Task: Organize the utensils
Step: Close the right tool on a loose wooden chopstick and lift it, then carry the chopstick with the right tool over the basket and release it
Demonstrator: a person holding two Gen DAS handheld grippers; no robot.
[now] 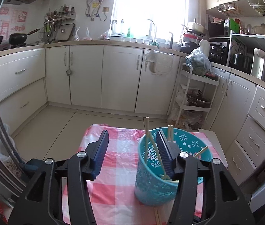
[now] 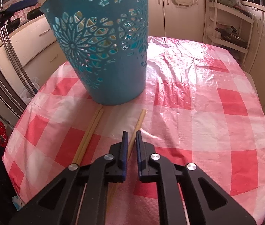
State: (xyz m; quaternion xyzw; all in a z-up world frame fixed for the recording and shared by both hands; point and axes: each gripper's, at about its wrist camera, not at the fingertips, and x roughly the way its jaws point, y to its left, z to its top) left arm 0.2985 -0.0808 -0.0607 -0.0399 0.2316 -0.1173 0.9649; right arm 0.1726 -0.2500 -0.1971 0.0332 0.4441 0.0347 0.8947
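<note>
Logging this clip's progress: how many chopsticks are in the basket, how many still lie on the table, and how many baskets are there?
Chopsticks in the basket: 5
Chopsticks on the table: 3
Baskets: 1
Total: 9

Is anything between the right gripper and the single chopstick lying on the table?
Nothing visible. The right gripper already straddles the single chopstick on the checked tablecloth, jaws narrowly apart on either side. The paired chopsticks lie apart to its left; the teal basket stands beyond.
</note>
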